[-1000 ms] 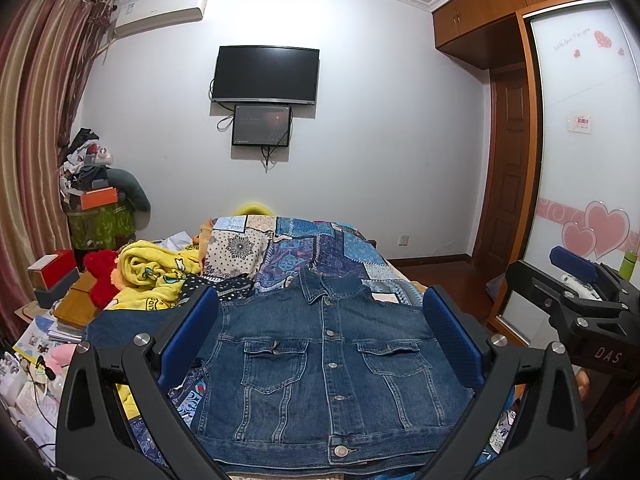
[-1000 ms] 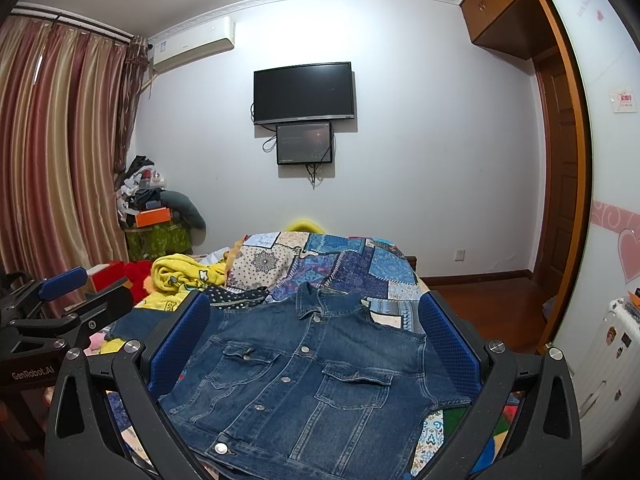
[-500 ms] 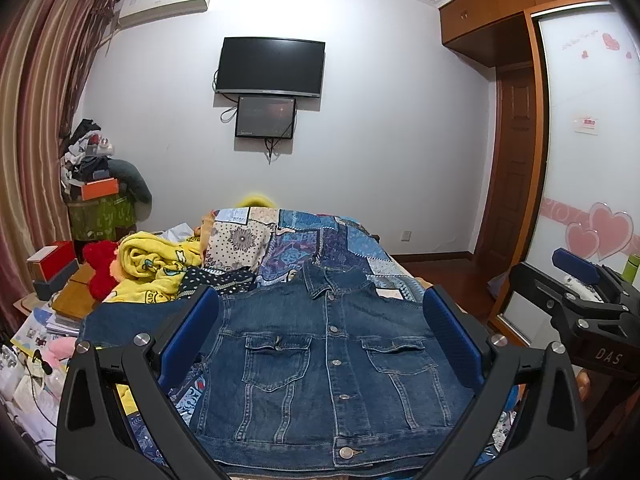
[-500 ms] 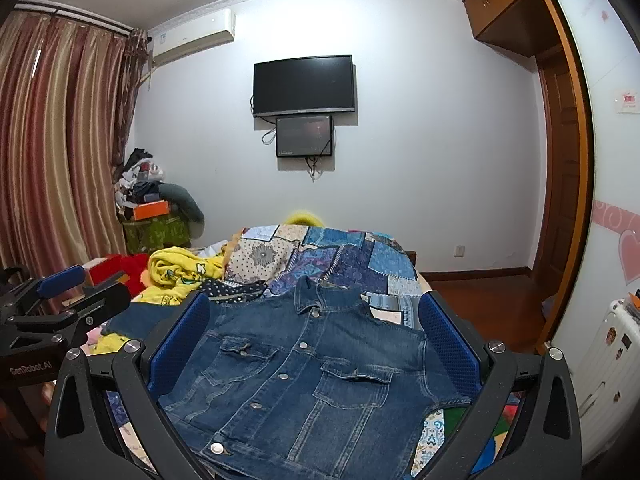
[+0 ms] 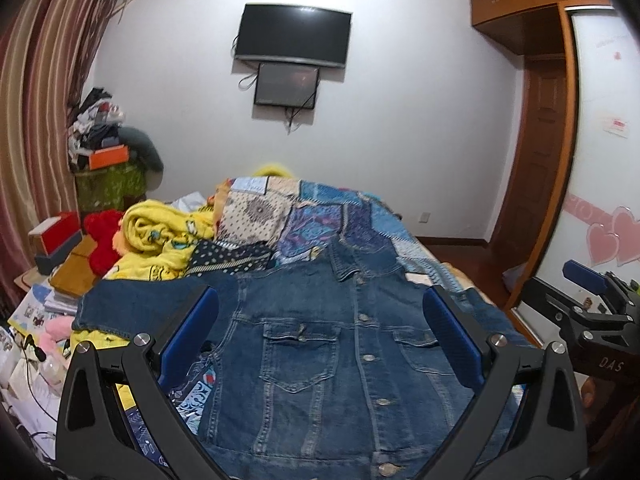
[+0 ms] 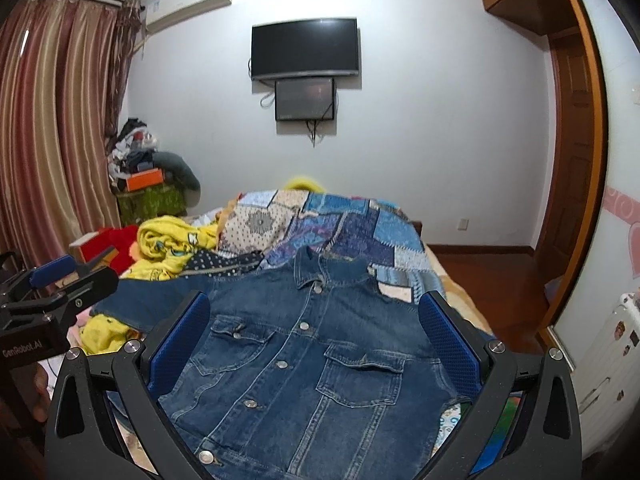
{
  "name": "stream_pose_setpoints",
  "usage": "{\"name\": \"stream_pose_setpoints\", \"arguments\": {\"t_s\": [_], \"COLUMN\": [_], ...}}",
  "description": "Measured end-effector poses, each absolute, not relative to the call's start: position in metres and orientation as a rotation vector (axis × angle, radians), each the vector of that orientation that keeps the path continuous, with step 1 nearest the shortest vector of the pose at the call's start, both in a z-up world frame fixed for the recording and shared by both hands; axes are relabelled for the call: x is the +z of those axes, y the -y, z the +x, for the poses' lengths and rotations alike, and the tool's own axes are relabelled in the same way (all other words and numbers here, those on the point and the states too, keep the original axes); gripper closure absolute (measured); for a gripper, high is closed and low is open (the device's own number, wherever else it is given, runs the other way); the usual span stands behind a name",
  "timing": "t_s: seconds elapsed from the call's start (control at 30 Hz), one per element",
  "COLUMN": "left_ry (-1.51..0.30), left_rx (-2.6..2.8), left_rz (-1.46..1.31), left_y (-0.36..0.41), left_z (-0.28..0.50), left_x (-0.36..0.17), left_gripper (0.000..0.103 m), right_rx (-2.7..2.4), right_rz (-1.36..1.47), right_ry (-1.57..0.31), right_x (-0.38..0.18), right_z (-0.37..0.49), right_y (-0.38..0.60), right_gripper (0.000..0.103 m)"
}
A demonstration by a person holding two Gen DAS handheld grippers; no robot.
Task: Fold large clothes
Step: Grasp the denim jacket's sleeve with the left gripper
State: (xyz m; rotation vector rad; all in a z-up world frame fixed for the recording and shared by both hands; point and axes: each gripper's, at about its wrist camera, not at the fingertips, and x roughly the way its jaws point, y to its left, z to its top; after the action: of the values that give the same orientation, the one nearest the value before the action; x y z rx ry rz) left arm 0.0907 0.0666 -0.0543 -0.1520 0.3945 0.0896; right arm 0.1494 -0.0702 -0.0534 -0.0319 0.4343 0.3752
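I see the jacket [image 5: 336, 360] lying buttoned, front up, on the bed [image 5: 320, 216]. My left gripper [image 5: 320, 340] and right gripper [image 6: 314, 344] both gape wide above it, empty. The hem is cut off below; one sleeve [image 5: 132, 310] trails left.

A dark television [image 6: 304, 48] is hanging on the white wall [image 6: 440, 120], striped curtains [image 6: 52, 128] draping left of it, a wooden door [image 6: 572, 140] standing right.
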Motion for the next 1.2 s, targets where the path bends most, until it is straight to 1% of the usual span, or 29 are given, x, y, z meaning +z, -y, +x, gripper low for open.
{"name": "stream_pose_setpoints", "arguments": {"t_s": [0.17, 0.47, 0.63, 0.83, 0.9, 0.97, 1.0, 1.03, 1.1, 1.2], "left_ry": [-0.443, -0.576, -0.619, -0.76, -0.797, -0.802, -0.797, -0.798, -0.801, -0.771], "left_rx": [0.196, 0.394, 0.436, 0.369, 0.335, 0.322, 0.318, 0.311, 0.314, 0.327], "left_rz": [-0.18, -0.219, -0.34, -0.51, -0.612, -0.691, -0.743, -0.786, -0.884, -1.008], "left_y": [-0.105, -0.212, -0.289, -0.354, -0.375, -0.391, -0.401, -0.409, -0.427, -0.448], "left_z": [0.117, 0.161, 0.17, 0.184, 0.19, 0.191, 0.192, 0.192, 0.194, 0.193], "left_x": [-0.078, -0.142, -0.18, -0.232, -0.255, -0.269, -0.278, -0.286, -0.304, -0.324], "left_gripper": [0.0, 0.0, 0.0, 0.001, 0.001, 0.005, 0.011, 0.013, 0.015, 0.016], "right_rx": [0.381, 0.337, 0.267, 0.213, 0.215, 0.214, 0.214, 0.214, 0.216, 0.218], "right_rz": [-0.047, -0.091, -0.144, -0.165, -0.159, -0.162, -0.163, -0.166, -0.172, -0.182], "right_ry": [-0.523, -0.692, -0.738, -0.775, -0.792, -0.814, -0.821, -0.829, -0.841, -0.851], "right_x": [-0.076, -0.122, -0.14, -0.154, -0.158, -0.163, -0.165, -0.167, -0.171, -0.173], "right_z": [0.178, 0.225, 0.245, 0.264, 0.27, 0.275, 0.277, 0.279, 0.281, 0.283], "right_y": [0.055, 0.034, 0.031, 0.029, 0.026, 0.024, 0.022, 0.021, 0.019, 0.018], "right_gripper": [0.0, 0.0, 0.0, 0.0, 0.0, 0.0, 0.0, 0.0, 0.0, 0.0]}}
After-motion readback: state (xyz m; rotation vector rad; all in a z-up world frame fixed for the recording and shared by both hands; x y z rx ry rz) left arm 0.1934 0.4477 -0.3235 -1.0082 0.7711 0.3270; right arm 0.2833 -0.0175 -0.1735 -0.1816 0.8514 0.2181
